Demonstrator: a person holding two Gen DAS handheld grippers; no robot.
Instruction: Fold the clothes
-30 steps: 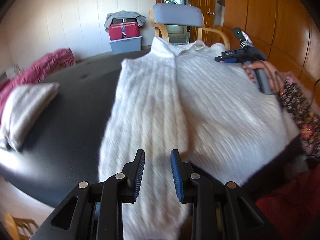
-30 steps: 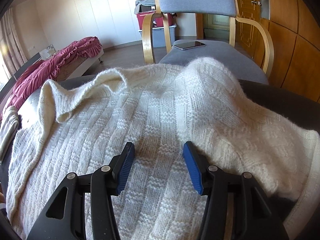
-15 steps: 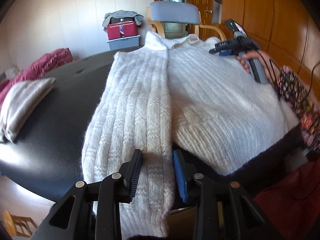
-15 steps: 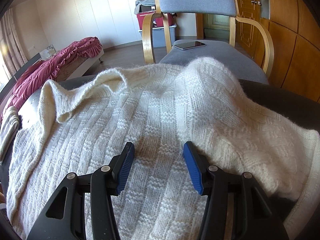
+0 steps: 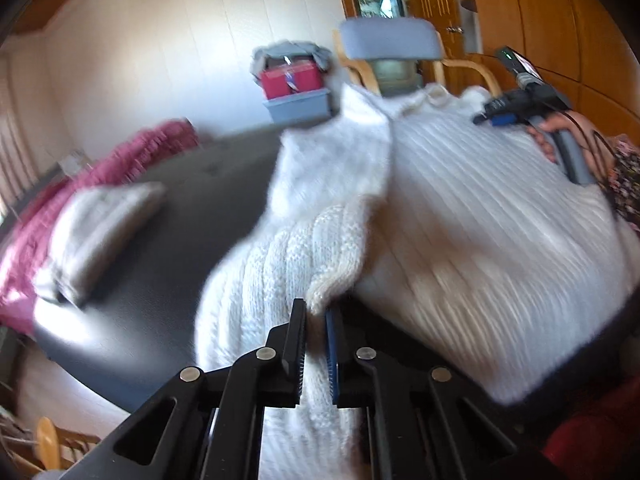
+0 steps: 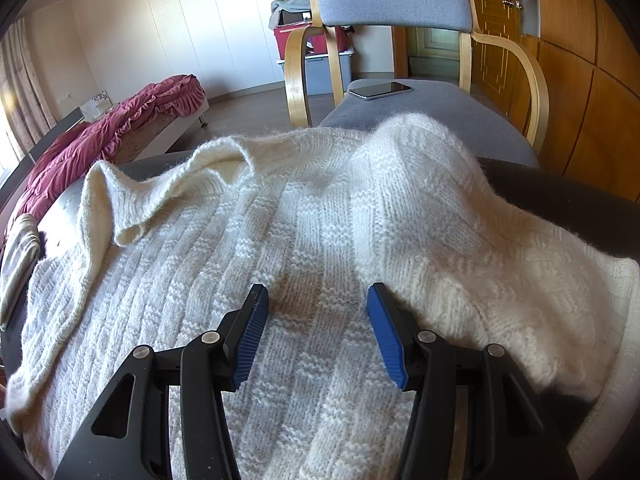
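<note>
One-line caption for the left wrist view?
Left tool pinches the white knit sweater edge above the dark table.

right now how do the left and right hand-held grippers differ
The left hand-held gripper is shut on a lifted fold of the white sweater; the right hand-held gripper is wide open, holding nothing. The left grips at the sweater's edge; the right sits over its flat middle. Both have black frames and blue pads.
</note>
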